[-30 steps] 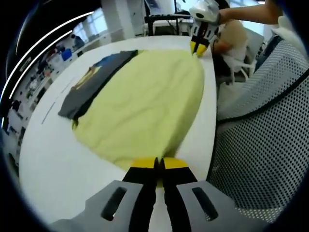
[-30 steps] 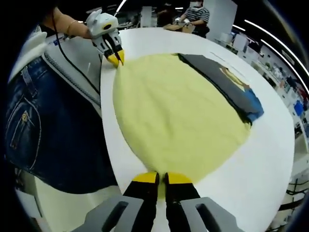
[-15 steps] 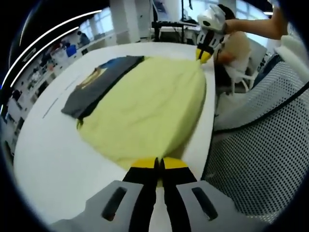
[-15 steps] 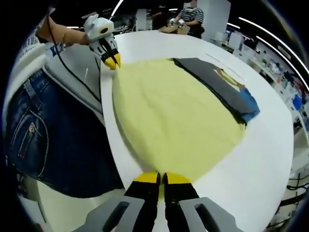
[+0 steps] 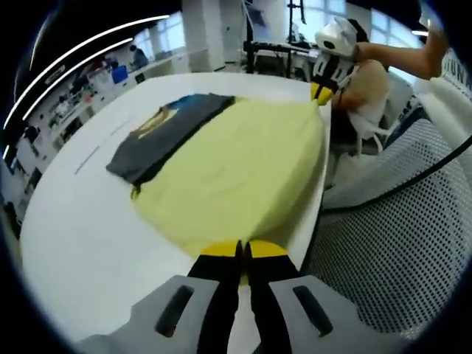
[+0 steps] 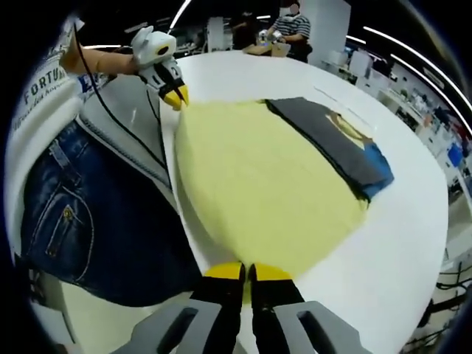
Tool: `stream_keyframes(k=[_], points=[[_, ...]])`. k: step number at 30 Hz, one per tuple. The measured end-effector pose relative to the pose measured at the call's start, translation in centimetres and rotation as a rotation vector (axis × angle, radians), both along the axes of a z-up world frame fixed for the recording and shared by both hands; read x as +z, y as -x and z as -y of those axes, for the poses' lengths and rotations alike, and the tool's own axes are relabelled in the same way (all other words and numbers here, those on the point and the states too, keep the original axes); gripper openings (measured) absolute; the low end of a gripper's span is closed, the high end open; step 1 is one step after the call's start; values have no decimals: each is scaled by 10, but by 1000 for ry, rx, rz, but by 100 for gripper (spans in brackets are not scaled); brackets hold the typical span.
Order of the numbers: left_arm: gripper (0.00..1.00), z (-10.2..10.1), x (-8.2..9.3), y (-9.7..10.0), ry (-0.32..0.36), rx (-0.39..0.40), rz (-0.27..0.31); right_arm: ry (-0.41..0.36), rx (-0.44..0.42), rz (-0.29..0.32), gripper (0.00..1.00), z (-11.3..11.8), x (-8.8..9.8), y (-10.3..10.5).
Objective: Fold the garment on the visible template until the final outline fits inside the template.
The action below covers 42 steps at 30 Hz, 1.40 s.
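A pale yellow garment (image 5: 236, 177) is stretched between my two grippers, its near edge lifted off the white table (image 5: 81, 221). My left gripper (image 5: 244, 249) is shut on one corner of the yellow garment (image 6: 258, 192). My right gripper (image 6: 247, 271) is shut on the other corner and appears far off in the left gripper view (image 5: 321, 91). In the right gripper view the left gripper (image 6: 175, 96) shows at the upper left. A dark grey folded garment (image 5: 166, 133) with a blue and yellow print lies along the yellow cloth's far side (image 6: 339, 144).
The person holding the grippers stands at the table edge in jeans (image 6: 81, 221) and a grey mesh top (image 5: 391, 221). Other people (image 6: 291, 26) work at the table's far end. A thin line is marked on the tabletop (image 5: 92, 151).
Both grippers have risen and pulled toward the person, lifting the yellow garment's near edge off the table. The dark garment has stayed in place.
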State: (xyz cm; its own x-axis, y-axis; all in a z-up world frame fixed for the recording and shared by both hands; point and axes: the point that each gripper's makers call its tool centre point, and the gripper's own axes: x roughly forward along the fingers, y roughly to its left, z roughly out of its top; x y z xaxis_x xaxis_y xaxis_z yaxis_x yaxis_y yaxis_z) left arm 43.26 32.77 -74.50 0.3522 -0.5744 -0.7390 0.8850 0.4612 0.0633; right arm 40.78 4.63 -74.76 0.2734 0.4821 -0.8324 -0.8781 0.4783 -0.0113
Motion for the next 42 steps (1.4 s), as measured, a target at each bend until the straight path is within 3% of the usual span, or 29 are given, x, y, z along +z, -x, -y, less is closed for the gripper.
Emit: stream_keyframes(k=[13,28,42], points=[[0,-6,27,-4,44,61,-7,-34,-12,48,0,-5,29,-1],[0,-8,45,7,54,39,-46,-30,11,100,0,-5,54,-1],[0,-12,56,19,72,27,-104,-16,43,98,0,-6,70,3]])
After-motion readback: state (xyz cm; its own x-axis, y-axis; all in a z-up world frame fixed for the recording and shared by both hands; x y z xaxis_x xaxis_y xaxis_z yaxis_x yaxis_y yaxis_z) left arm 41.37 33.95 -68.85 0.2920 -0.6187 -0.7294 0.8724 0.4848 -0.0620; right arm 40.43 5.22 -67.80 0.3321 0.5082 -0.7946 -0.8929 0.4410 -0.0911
